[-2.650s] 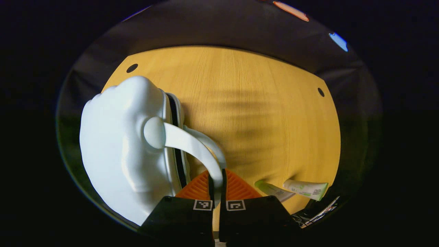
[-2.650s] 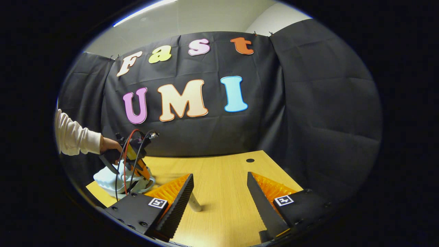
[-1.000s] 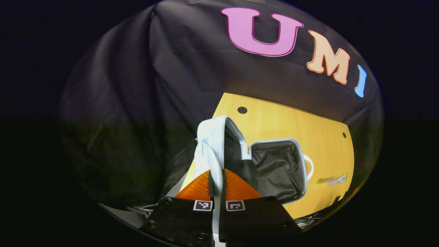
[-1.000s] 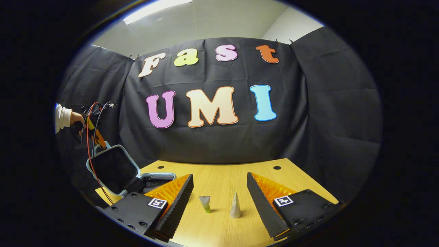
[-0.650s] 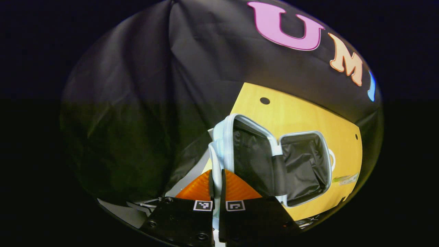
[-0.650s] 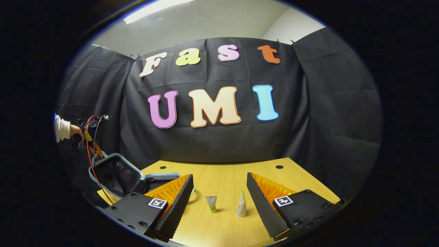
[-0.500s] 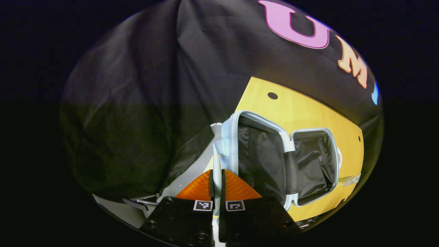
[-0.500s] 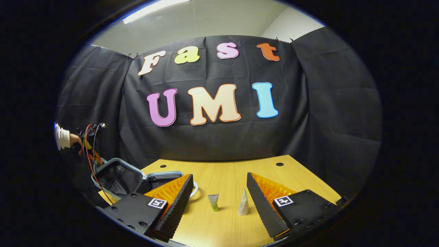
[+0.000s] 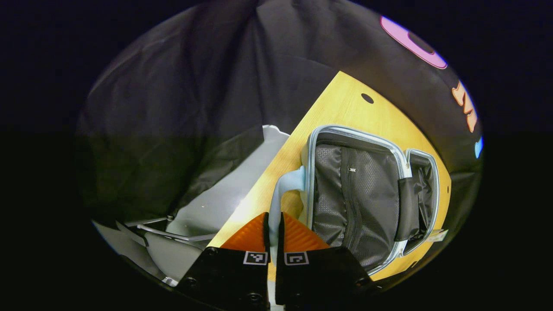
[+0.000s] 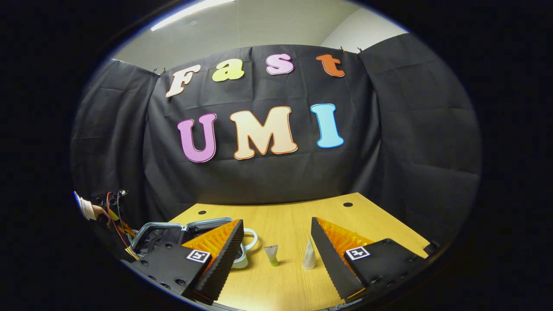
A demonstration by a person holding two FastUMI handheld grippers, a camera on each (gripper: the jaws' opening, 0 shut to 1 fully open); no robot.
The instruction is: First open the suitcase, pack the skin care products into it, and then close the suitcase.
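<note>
**No legible text on the objects**

The two tubes (image 10: 271,255) (image 10: 308,255) standing on the table (image 10: 281,285) carry print too small to make out. Each gripper body bears square black-and-white marker tags, patterns rather than words. The open suitcase (image 9: 358,203) shows no readable brand or label on its lining.

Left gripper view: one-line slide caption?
Left gripper shut on handle of opened suitcase on table.

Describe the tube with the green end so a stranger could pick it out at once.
Start at the wooden table and find the open suitcase at its left. Two small tubes lie right of it, between the right gripper fingers. The green-ended tube is the left one, nearer the suitcase; its neighbour, the white tube, is pale throughout.
</note>
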